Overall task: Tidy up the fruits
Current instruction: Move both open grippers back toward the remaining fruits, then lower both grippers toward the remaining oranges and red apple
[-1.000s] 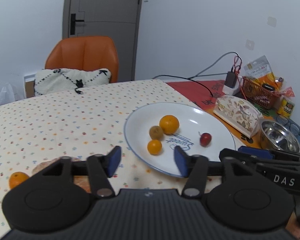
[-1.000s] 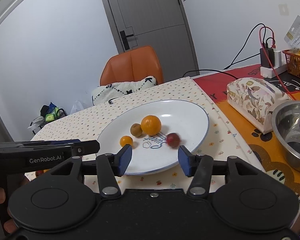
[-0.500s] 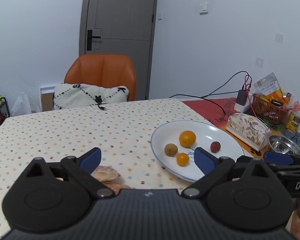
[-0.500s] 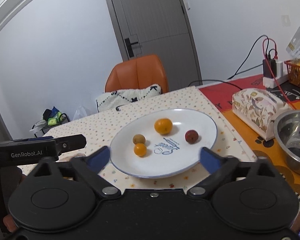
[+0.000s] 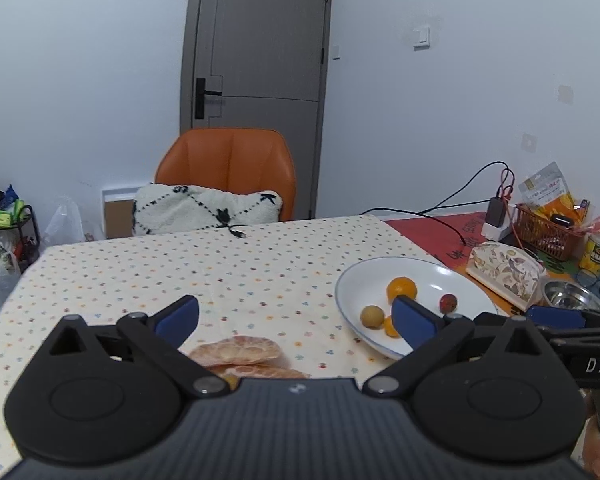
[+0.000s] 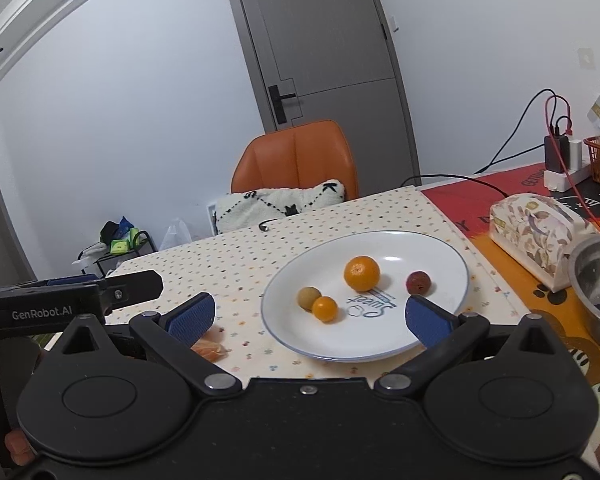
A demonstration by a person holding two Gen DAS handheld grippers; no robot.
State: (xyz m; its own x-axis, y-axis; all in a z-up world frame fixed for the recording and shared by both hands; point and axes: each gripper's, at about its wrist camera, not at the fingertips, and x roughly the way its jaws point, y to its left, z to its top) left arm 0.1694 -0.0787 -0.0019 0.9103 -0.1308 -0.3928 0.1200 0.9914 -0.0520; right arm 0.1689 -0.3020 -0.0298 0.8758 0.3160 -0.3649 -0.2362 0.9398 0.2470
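Left wrist view: the left claw (image 5: 295, 317) is released, its blue pads spread wide with nothing between them, above a desk (image 5: 228, 272) covered in a dotted cloth. Just below the claw lie peeled mandarin pieces (image 5: 236, 350), partly hidden behind the claw body. To the right sits a white plate (image 5: 352, 280) carrying four fruits: a large mandarin (image 5: 401, 288), a brownish longan (image 5: 372, 316), a small orange kumquat (image 5: 389, 326) half covered by the right pad, and a red lychee (image 5: 448, 303). The other tool crosses the lower right, showing the letters "DAS" in white. Beyond the plate stand a floral tissue box (image 5: 506, 274), a steel bowl (image 5: 570, 298), a wicker basket (image 5: 546, 234) with snack packets, and a yellow can (image 5: 596, 254) whose label is unreadable. An orange chair (image 5: 226, 172) with a black-and-white cushion (image 5: 208, 208) stands behind the desk.

Right wrist view: the right claw (image 6: 308, 318) is also released and empty, hovering over the near edge of the plate (image 6: 440, 252). Blue script on the plate reads "Sweet", seen upside down. The mandarin (image 6: 362, 273), longan (image 6: 309, 297), kumquat (image 6: 325, 309) and lychee (image 6: 418, 282) lie around it; longan and kumquat touch. A mandarin segment (image 6: 210, 350) lies on the cloth by the left pad. The left tool (image 6: 72, 300) at far left bears "GenRobot.AI".
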